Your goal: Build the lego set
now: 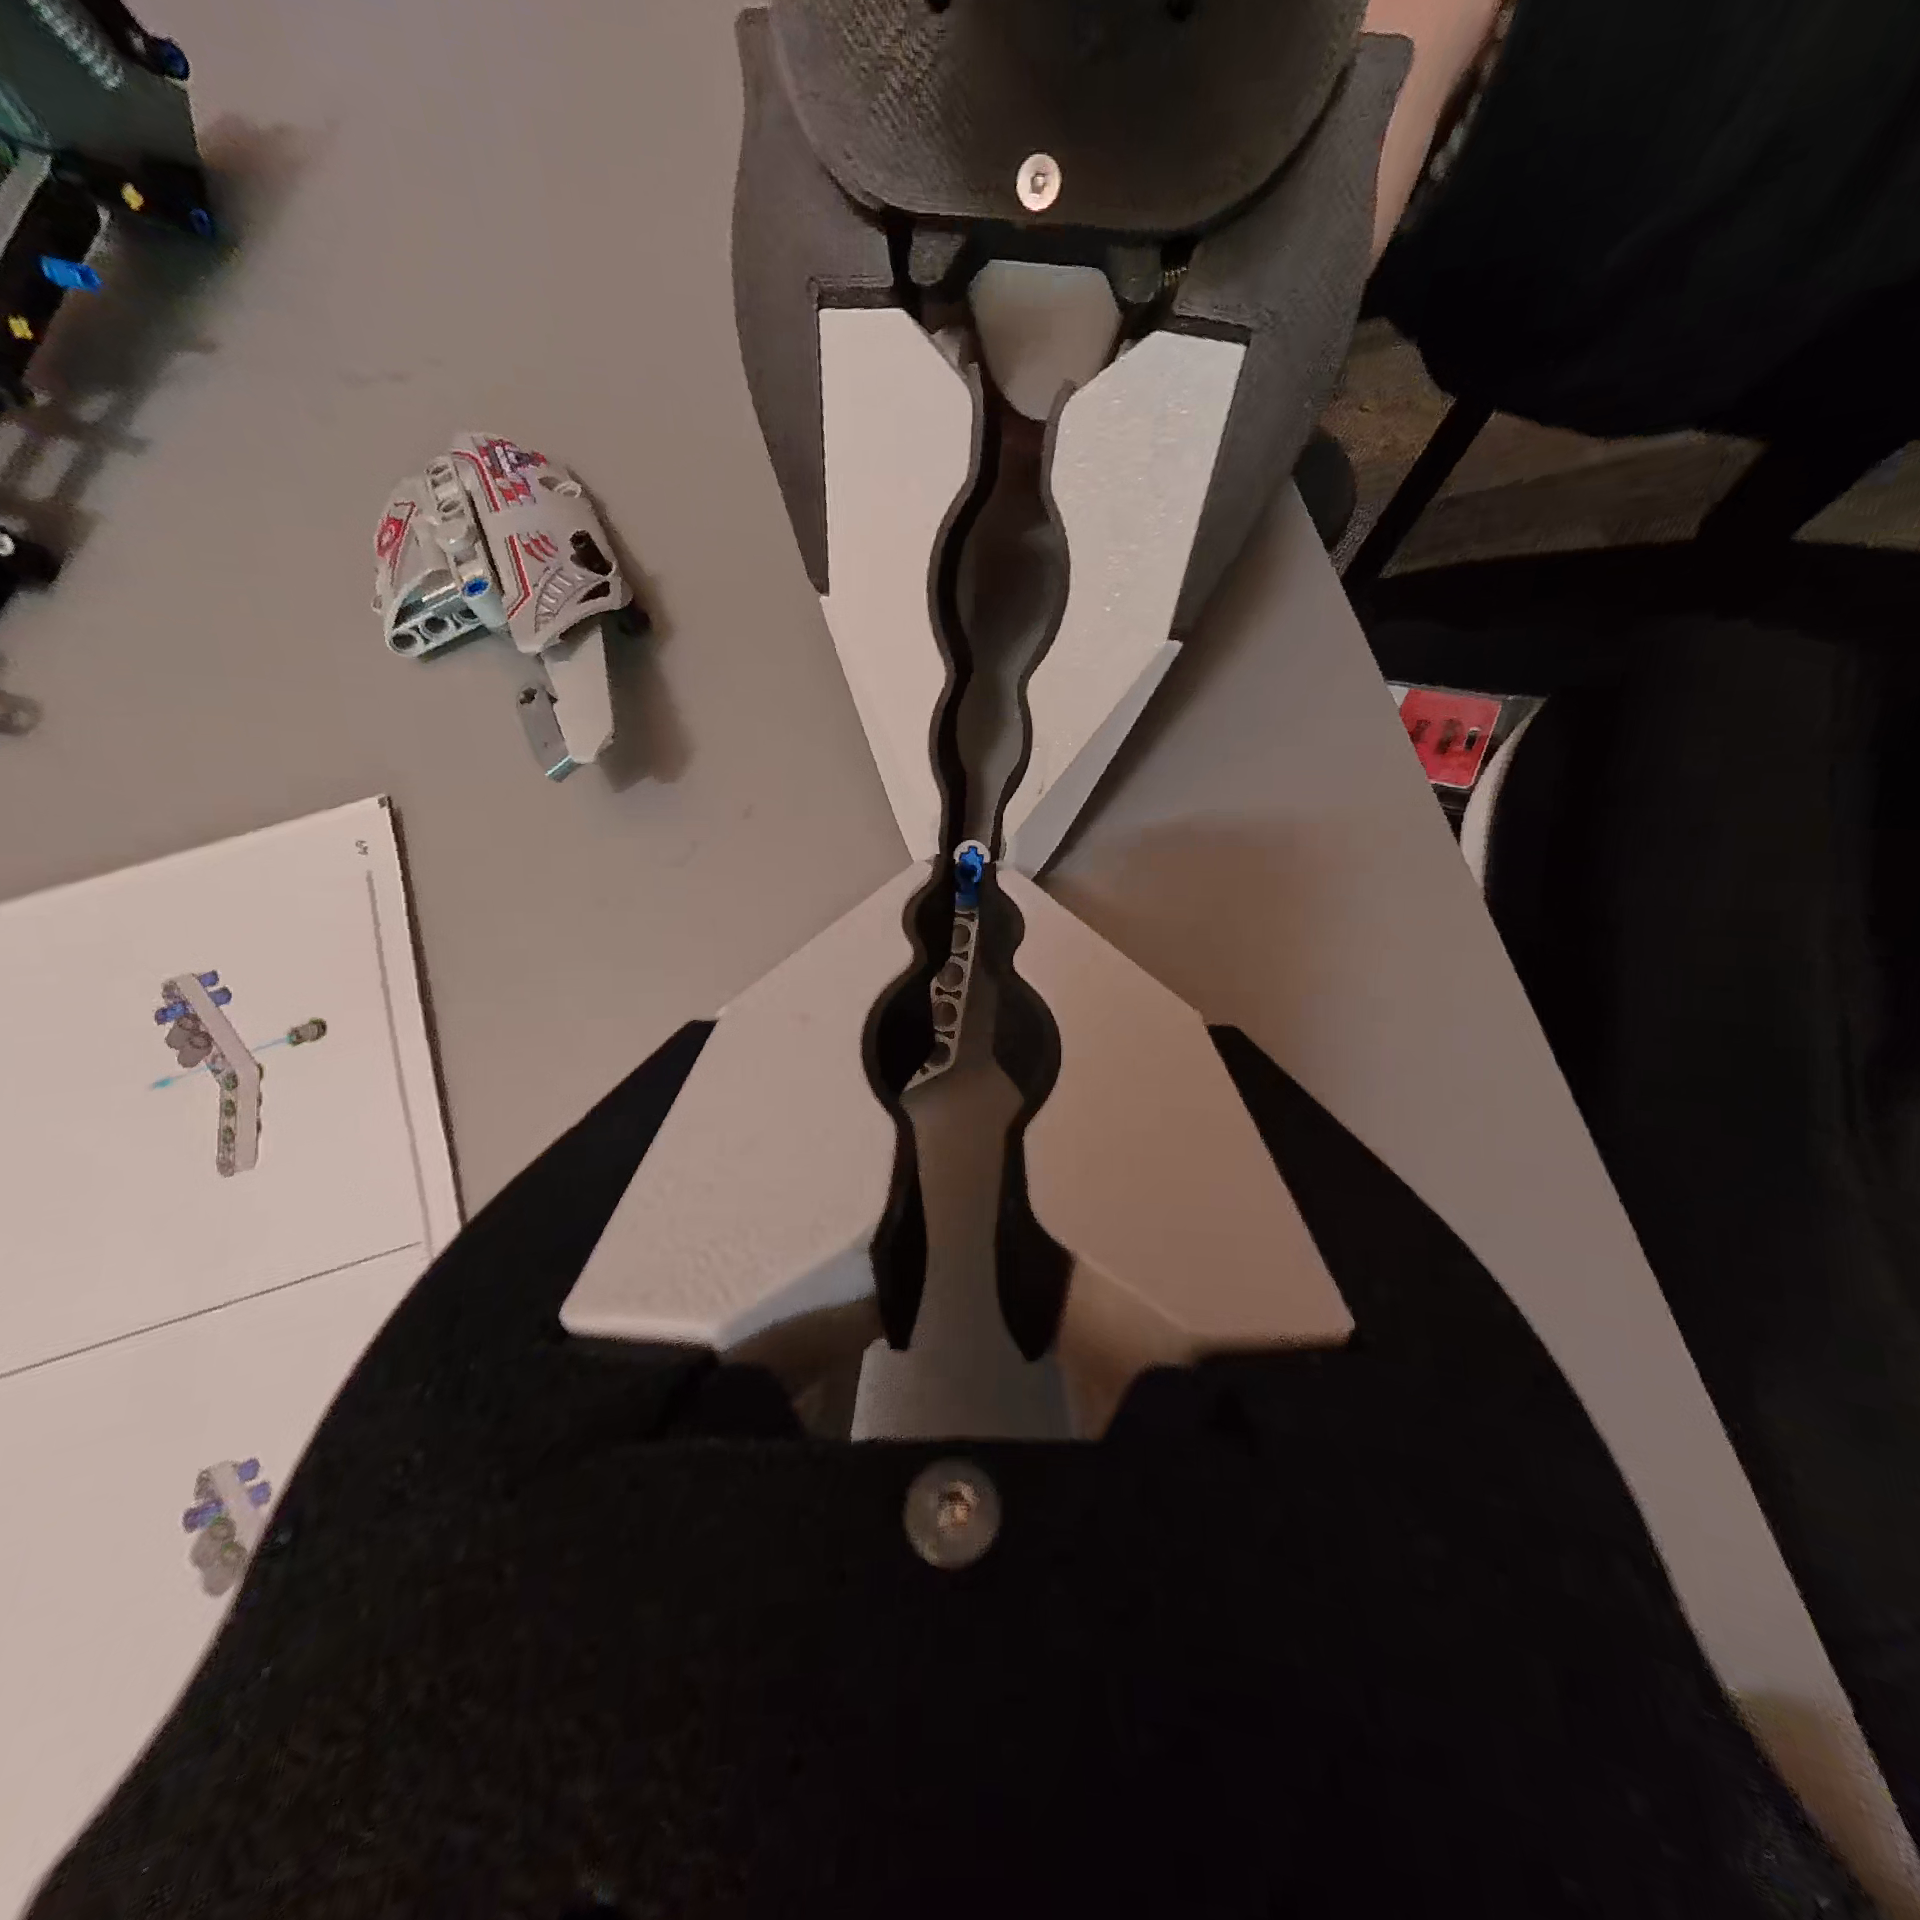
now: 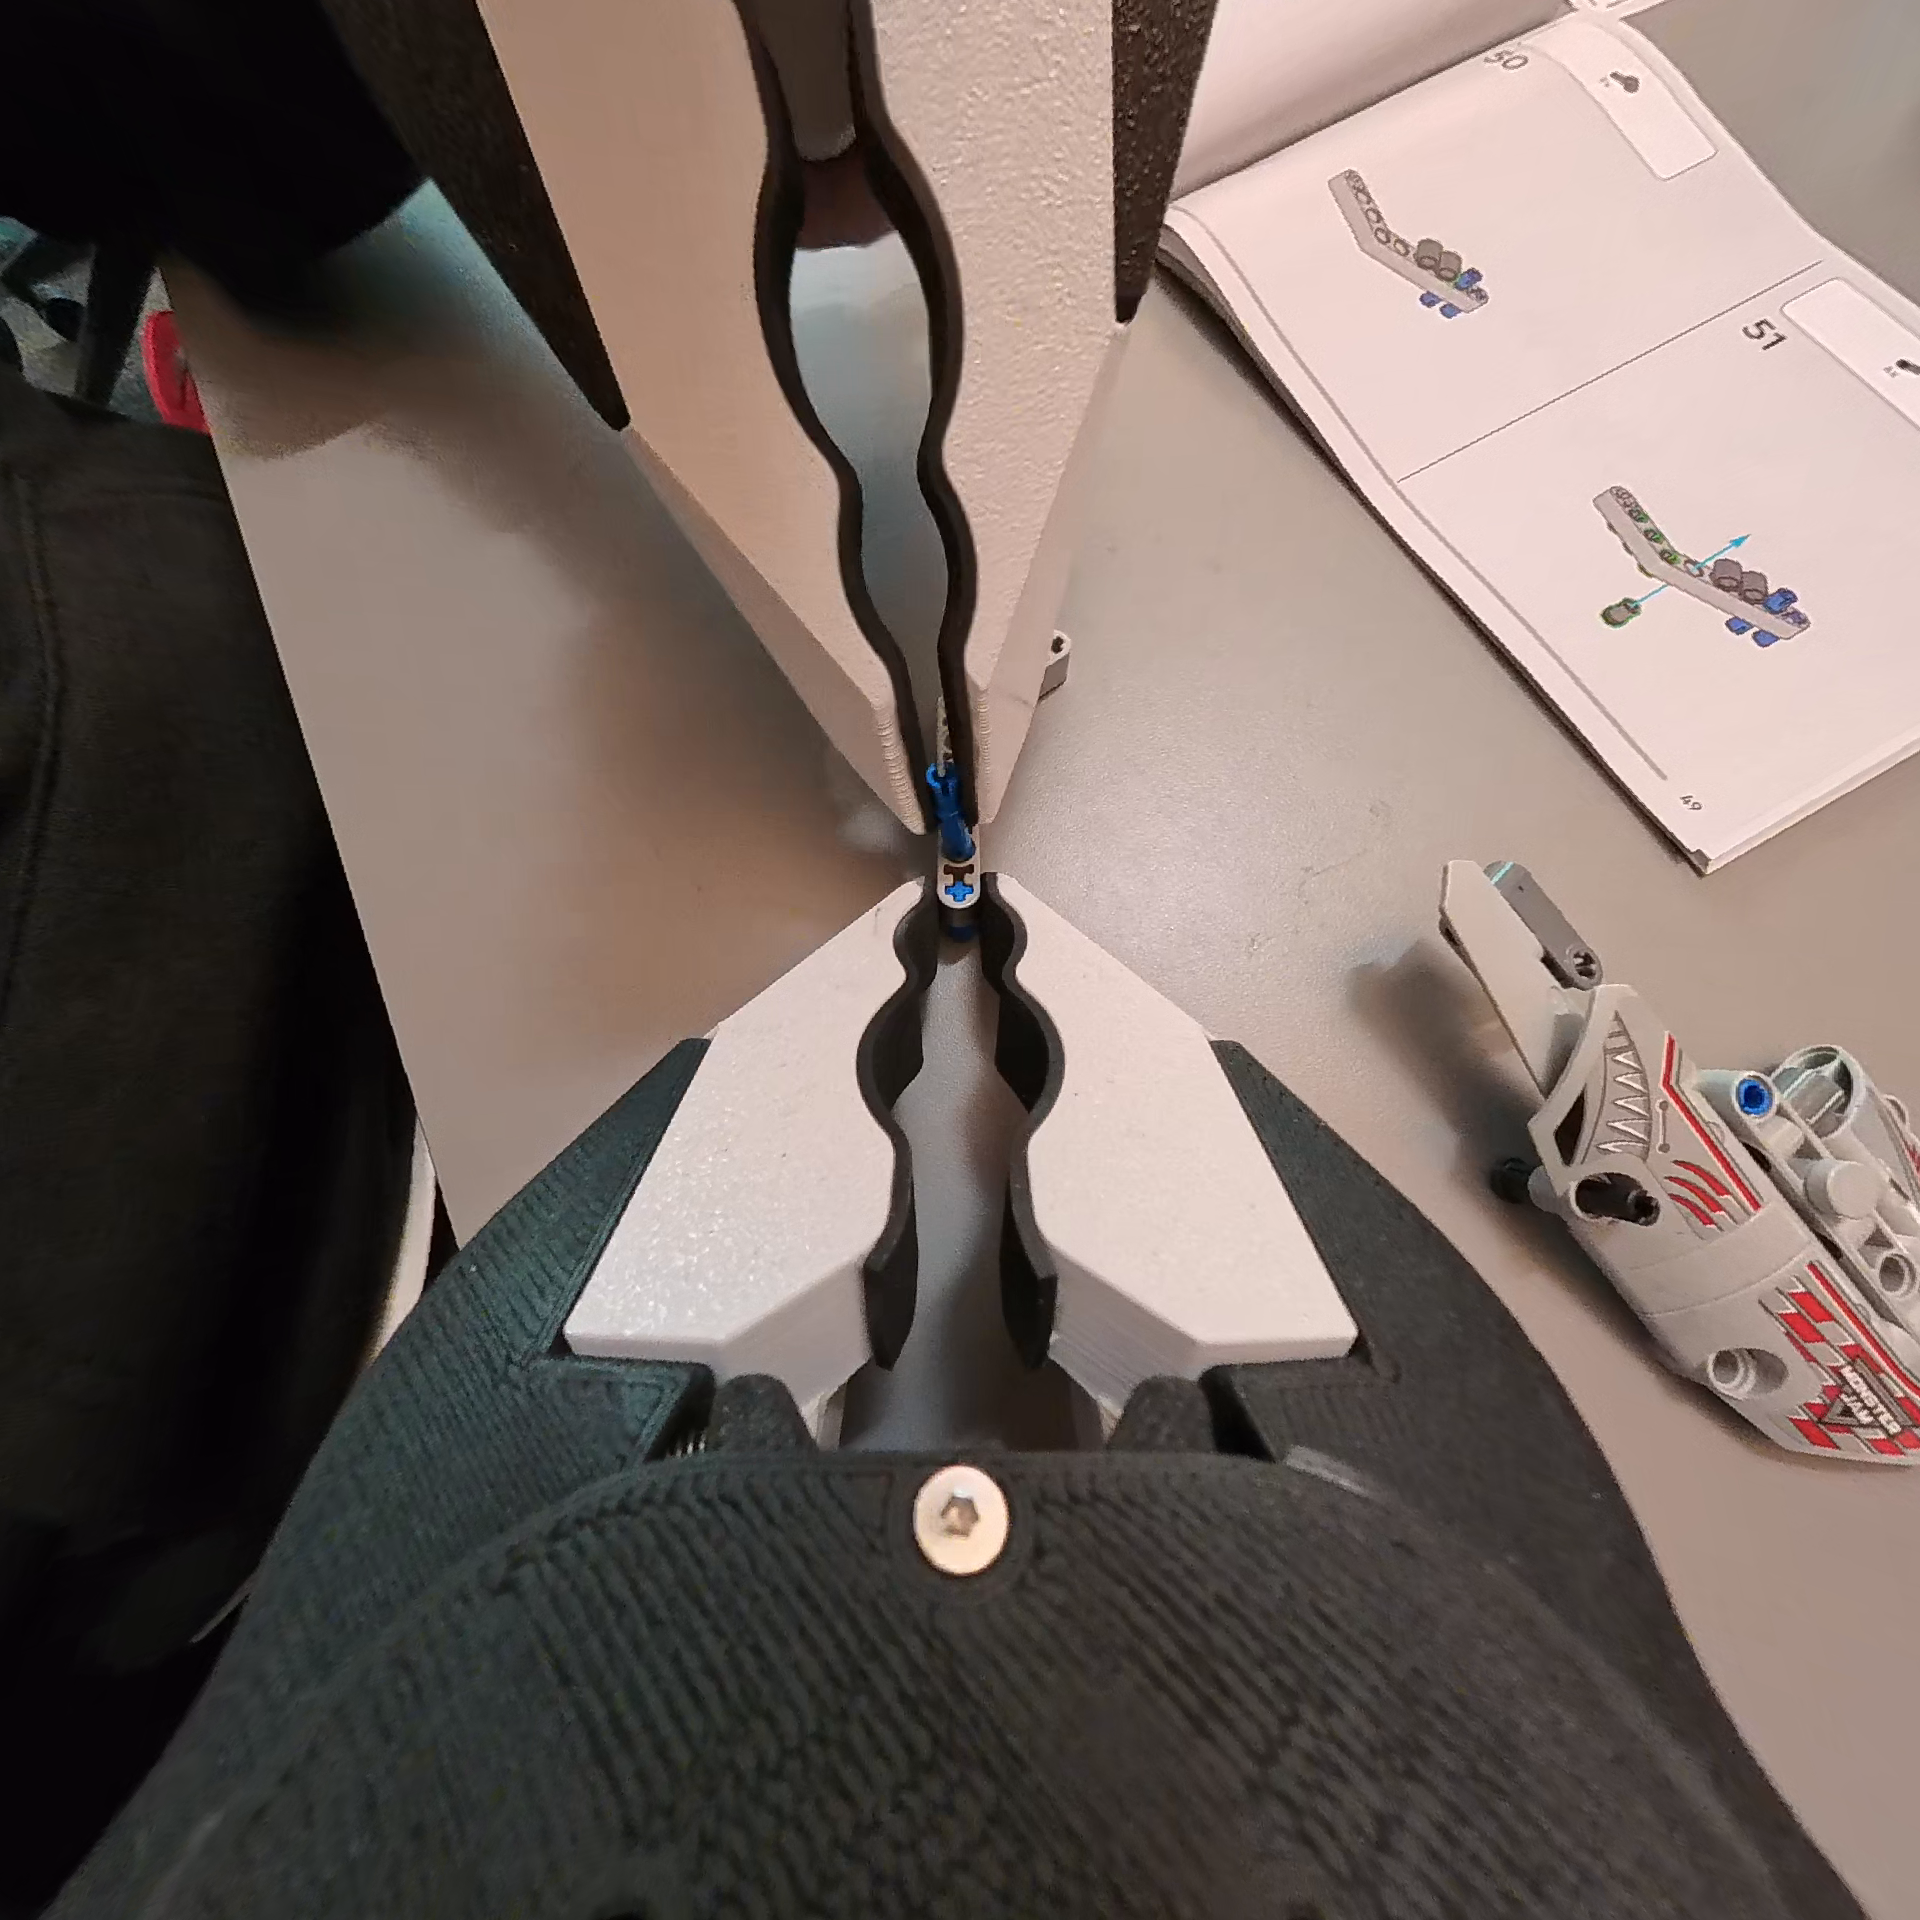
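Observation:
In the left wrist view my left gripper (image 1: 961,896) is shut on a grey holed beam (image 1: 951,1003) that stands edge-on between its fingers. A blue pin (image 1: 968,873) sticks out of the beam's tip. My right gripper (image 1: 975,831) comes in from the top and meets it tip to tip. In the right wrist view my right gripper (image 2: 958,909) is shut on a small grey connector with a blue cross axle (image 2: 958,883). The connector touches the blue pin (image 2: 945,802) on the beam (image 2: 943,732) held by the left gripper (image 2: 948,810) above.
An open instruction booklet (image 1: 208,1091) (image 2: 1558,416) lies on the grey table (image 1: 582,260). A grey sub-assembly with red stickers (image 1: 499,561) (image 2: 1714,1195) lies nearby. A dark model with blue and yellow pins (image 1: 62,208) sits far left. A small grey part (image 2: 1055,665) lies behind the left fingers. Only a small space, under 4 cm, lies between the two pairs of fingers.

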The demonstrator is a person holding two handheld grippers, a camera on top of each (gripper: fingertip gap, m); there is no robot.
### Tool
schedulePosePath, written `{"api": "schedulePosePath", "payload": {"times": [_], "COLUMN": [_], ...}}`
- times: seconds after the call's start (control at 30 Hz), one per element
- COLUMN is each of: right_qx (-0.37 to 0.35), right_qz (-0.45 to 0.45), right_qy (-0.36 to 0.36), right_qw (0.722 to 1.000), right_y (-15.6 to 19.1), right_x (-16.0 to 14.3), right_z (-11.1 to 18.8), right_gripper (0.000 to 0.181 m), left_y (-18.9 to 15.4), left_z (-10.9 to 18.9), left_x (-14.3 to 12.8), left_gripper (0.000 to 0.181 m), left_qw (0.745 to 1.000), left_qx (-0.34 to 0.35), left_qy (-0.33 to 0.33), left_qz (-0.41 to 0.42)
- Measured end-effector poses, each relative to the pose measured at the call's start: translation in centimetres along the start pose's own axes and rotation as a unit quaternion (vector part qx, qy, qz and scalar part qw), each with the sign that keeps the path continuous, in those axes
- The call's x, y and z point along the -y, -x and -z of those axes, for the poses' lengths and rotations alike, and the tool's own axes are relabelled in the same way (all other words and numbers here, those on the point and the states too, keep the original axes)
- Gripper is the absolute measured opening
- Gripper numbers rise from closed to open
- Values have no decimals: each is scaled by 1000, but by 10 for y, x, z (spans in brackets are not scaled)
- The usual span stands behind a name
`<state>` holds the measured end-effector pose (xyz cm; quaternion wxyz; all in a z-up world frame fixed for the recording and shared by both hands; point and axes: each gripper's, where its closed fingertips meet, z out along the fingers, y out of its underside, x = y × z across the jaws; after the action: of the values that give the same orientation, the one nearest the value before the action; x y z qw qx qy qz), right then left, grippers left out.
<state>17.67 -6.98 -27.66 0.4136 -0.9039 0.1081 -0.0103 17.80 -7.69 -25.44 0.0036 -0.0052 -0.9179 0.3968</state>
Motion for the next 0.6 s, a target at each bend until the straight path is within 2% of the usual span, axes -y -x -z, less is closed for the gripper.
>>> {"api": "schedulePosePath", "payload": {"times": [0.17, 0.3, 0.47, 0.6], "right_qx": [-2, -2, 2, 1], "right_qz": [3, 4, 8, 10], "right_qy": [0, 1, 1, 1], "right_qw": [1000, 1000, 1000, 1000], "right_y": [0, 0, 1, 2], "right_x": [0, 0, 0, 1], "right_z": [0, 0, -1, -1], "right_gripper": [6, 6, 6, 6], "left_y": [0, 2, -2, -2], "left_z": [-1, -2, -5, -4], "left_x": [0, 1, -6, -5], "left_gripper": [2, 3, 2, 2], "left_qw": [1000, 994, 999, 999], "left_qx": [25, -5, 18, 16], "left_qy": [18, -18, -22, -42], "left_qz": [3, 106, 27, 10]}}
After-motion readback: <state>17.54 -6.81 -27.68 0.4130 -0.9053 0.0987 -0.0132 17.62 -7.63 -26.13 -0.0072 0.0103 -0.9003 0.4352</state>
